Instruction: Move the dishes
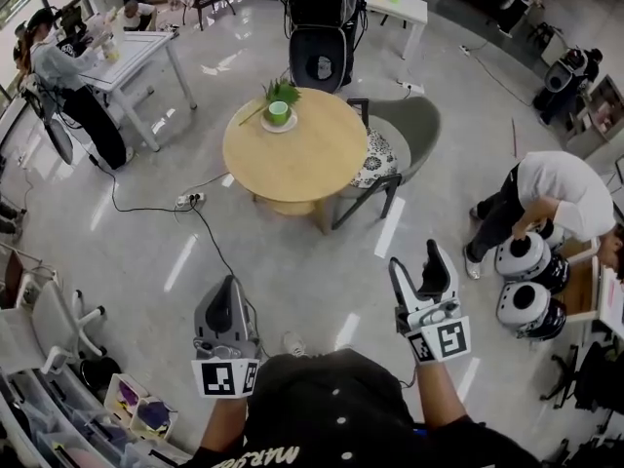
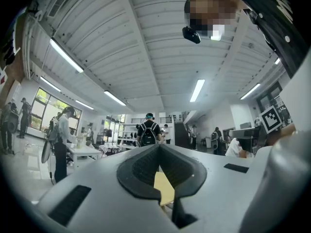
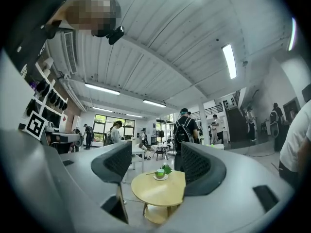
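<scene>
My left gripper (image 1: 228, 289): clenched, empty | my right gripper (image 1: 414, 257): jaws apart, empty | green cup (image 1: 279, 113) on saucer (image 1: 267, 127), far edge of round table (image 1: 297, 169), well ahead, slightly nearer my left.

Open floor (image 1: 292, 266) up to table (image 1: 302, 164)

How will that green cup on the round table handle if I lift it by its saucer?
The green cup looks like glazed ceramic: probably rigid, slick, breakable. It appears to sit loose on the shallow white saucer, so tilting the saucer may slide or tip it. The leafy sprig beside it looks light and might shift.
</scene>
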The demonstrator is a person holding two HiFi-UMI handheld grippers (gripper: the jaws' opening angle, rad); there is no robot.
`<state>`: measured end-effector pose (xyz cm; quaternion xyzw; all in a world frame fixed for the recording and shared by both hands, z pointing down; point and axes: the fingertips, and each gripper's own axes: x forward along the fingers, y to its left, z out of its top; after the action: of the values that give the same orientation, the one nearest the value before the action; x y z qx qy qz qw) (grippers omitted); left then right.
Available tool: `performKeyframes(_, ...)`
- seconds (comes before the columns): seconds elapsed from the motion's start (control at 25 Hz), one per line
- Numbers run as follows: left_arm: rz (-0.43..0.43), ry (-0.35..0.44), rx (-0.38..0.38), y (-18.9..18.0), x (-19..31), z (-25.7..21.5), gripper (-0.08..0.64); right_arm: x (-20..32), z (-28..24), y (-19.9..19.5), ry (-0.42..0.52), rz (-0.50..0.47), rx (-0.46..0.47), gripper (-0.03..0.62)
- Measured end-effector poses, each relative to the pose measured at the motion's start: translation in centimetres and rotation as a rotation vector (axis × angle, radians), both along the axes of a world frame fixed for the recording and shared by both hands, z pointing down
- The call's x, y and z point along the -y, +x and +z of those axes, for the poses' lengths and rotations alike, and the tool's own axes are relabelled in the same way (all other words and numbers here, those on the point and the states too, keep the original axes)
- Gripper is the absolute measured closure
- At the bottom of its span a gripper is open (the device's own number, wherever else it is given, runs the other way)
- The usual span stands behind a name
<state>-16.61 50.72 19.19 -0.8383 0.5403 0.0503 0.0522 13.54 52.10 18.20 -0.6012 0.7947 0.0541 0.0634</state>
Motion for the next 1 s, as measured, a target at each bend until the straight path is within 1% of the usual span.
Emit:
performKeyframes(0.24,0.005,-0.004,0.019,-3.6,1.6,0.5,0.543,1.1,0.2,-2.3,-0.011,0.037,-0.016,0.295)
performKeyframes(0.44,0.003,-0.018,0.022,-4.8,3.6,1.3,0.543,3.2,0.9,-3.1,-0.026,0.048,-0.012,0.295)
performKeyframes(0.72,-0.005,-0.018,0.038,-4.1,8.4,1.9,0.543,8.6,2.3,-2.7,-0.033,0.038,0.013,0.295)
performKeyframes(0.84,-0.020,-0.020,0.052,-3.5,11.5,2.4,0.543,12.3,3.2,-1.9,-0.039,0.026,0.022,0.296)
performKeyframes(1.0,-0.039,-0.025,0.047,-2.1,16.7,2.3,0.543,18.2,3.2,-0.1,-0.036,0.021,0.024,0.296)
